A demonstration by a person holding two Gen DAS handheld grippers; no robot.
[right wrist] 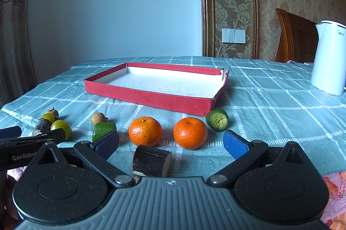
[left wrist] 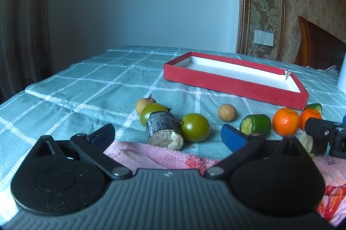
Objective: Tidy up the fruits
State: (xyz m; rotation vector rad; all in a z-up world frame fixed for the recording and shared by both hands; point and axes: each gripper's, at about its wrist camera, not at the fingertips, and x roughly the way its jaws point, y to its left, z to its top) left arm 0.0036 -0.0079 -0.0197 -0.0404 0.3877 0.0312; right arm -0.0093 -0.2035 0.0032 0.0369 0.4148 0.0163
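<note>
Both hand-held grippers, left (left wrist: 168,132) and right (right wrist: 170,143), gape wide (nothing held) before the red tray (right wrist: 151,98).

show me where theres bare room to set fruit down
The red tray is empty. Bare cloth lies between the tray and the kettle. Crowded: the fruit row before the tray, from the green tomatoes to the oranges.
</note>
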